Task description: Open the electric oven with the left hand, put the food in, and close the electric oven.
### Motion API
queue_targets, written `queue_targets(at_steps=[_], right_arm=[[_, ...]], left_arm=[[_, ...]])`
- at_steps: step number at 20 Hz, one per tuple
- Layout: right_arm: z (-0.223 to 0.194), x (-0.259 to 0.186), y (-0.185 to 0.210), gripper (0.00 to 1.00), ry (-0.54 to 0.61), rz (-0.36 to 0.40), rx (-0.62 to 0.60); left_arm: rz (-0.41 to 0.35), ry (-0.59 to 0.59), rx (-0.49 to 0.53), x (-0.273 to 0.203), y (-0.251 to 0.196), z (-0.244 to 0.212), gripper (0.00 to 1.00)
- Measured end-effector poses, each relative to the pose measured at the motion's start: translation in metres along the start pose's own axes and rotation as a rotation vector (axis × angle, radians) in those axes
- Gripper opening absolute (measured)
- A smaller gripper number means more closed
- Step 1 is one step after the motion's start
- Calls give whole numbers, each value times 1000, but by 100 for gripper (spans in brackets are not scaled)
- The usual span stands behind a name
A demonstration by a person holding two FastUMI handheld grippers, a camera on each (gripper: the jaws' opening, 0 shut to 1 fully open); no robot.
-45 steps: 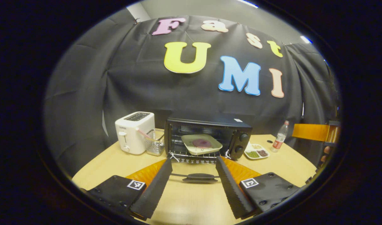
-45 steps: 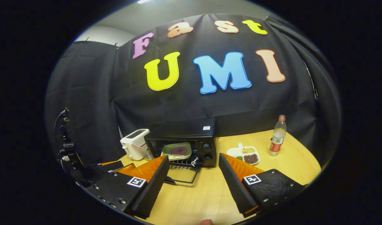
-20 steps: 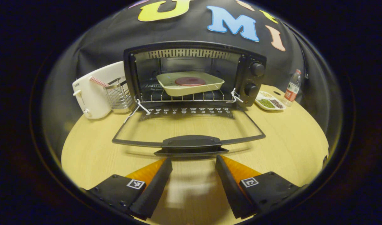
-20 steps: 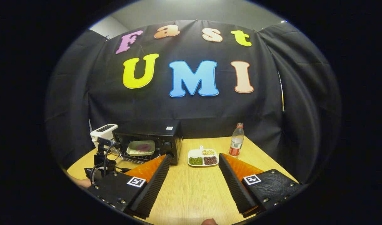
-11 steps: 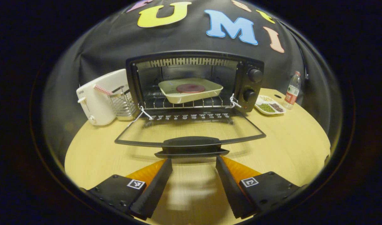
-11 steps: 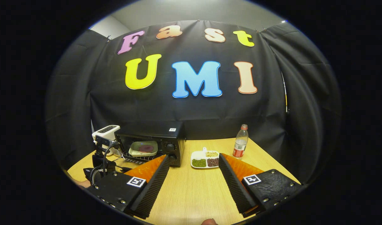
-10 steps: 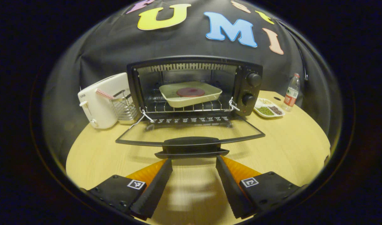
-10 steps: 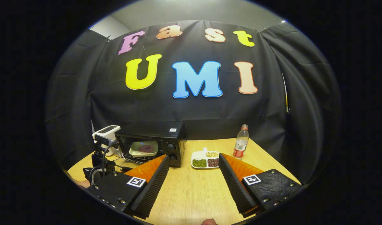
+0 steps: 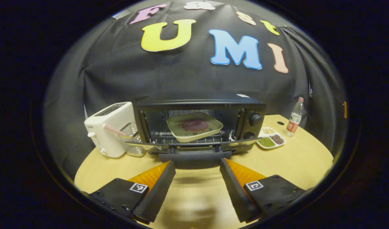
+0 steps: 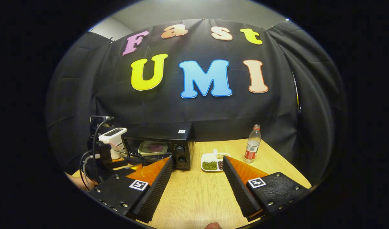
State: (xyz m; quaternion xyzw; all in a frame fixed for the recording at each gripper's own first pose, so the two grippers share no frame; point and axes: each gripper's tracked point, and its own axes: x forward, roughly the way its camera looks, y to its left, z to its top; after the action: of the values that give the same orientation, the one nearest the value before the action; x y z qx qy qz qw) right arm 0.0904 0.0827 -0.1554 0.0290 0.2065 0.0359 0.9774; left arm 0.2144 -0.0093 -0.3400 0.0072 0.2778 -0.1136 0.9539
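Light wood-grain table (image 9: 293,159), round-edged, black cloth wall behind on all sides; a strip of pale wall shows above the cloth in the right gripper view. My left gripper (image 9: 197,165) has its jaws spread wide, tips right at the handle (image 9: 195,156) of the oven door (image 9: 194,145), which stands partway up; I cannot tell whether they touch it. The electric oven (image 9: 199,122) sits at the back of the table, and the food (image 9: 195,125), a dark red disc in a cream dish (image 9: 194,126), rests on the rack inside. White toaster (image 9: 110,128) and wire basket (image 9: 130,144) just left of the oven; divided snack plate (image 9: 270,141) and water bottle (image 9: 294,117) to its right. My right gripper (image 10: 197,167) hangs over bare table, jaws wide apart, holding nothing.
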Motion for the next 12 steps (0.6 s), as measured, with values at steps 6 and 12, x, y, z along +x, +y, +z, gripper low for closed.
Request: queue_targets(at_steps=[6,12], right_arm=[[7,1,-5,98,-15,-28,21],[38,-12,-14,98,-105,-12,38]], left_arm=[[-20,-142,37,11,2,71,96],[-27,-324,27,-57,-16,142,100]])
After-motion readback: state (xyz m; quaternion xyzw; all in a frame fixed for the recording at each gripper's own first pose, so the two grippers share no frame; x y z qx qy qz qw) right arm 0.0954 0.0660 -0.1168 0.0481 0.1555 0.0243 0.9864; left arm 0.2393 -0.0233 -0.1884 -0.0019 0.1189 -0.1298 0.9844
